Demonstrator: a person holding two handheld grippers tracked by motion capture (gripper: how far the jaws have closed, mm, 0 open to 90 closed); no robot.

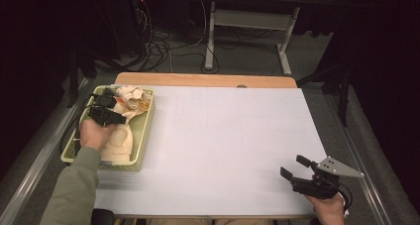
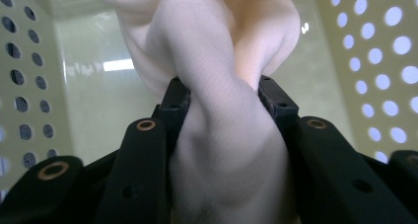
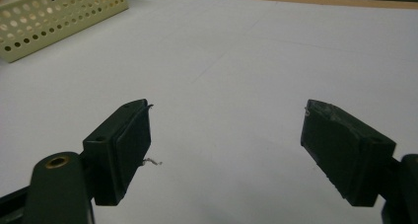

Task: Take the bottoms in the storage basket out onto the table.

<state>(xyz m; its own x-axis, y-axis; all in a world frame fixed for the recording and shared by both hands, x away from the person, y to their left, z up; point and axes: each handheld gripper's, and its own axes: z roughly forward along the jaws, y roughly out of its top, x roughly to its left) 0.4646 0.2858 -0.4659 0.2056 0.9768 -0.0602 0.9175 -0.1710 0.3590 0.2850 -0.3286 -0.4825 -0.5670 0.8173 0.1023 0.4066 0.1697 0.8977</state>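
A pale cream cloth is bunched between the two black jaws of my left gripper, which is shut on it inside the perforated basket. From above, the left gripper sits low in the yellow-green basket at the table's left, among several crumpled light cloths. My right gripper is held near the front right of the white table, jaws wide open. In the right gripper view, my right gripper has only bare table between its pads.
White sheet covers the table, with a wooden strip at the far edge. The basket lies far off to the upper left in the right gripper view. Cables and desk legs are on the floor beyond.
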